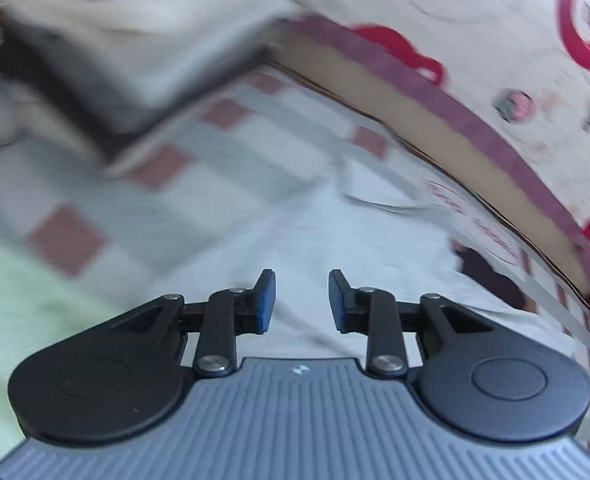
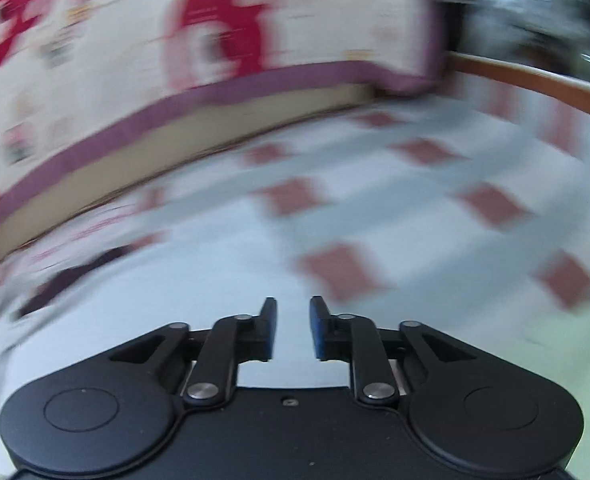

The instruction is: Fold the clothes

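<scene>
Both tools stand released, nothing between their pads. Under the left tool (image 1: pixel 301 298) lies a white garment (image 1: pixel 307 240), spread on a checked bedsheet (image 1: pixel 199 168); a pale green cloth (image 1: pixel 19 300) sits at the far left, folded clothes (image 1: pixel 107 40) in a blurred pile beyond. Beneath the right tool (image 2: pixel 293 330) is the same garment, beside a red-printed cushion (image 2: pixel 135 52).
</scene>
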`<action>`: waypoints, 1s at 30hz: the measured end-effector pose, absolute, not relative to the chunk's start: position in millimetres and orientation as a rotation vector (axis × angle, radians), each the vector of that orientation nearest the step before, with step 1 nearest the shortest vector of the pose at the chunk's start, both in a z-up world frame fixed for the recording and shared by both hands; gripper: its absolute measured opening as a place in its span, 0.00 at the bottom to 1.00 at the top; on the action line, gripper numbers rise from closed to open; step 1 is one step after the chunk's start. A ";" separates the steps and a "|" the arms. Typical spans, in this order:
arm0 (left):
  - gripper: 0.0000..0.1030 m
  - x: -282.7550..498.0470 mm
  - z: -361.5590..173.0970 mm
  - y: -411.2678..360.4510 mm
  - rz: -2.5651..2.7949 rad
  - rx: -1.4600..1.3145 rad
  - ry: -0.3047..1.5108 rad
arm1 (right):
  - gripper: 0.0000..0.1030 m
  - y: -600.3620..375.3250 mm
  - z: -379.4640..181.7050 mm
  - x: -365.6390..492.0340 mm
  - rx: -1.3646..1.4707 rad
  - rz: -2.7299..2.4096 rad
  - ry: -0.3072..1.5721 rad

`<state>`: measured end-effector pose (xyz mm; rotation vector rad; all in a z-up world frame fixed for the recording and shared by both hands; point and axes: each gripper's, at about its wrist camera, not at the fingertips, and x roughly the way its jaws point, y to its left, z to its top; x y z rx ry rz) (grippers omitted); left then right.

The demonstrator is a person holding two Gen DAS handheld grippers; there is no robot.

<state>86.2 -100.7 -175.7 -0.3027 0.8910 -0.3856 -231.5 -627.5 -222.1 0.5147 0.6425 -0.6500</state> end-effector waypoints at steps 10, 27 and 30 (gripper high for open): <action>0.29 161.8 -180.4 -192.8 -0.582 0.118 0.867 | 0.47 -494.0 -189.5 16.9 0.322 0.064 0.823; 0.40 215.1 -222.9 -284.6 -0.810 0.730 0.600 | 0.54 -476.4 -262.1 125.5 0.385 -0.044 1.028; 0.41 214.4 -222.3 -291.1 -0.882 0.729 0.635 | 0.54 -482.8 -260.1 119.6 0.507 -0.067 0.991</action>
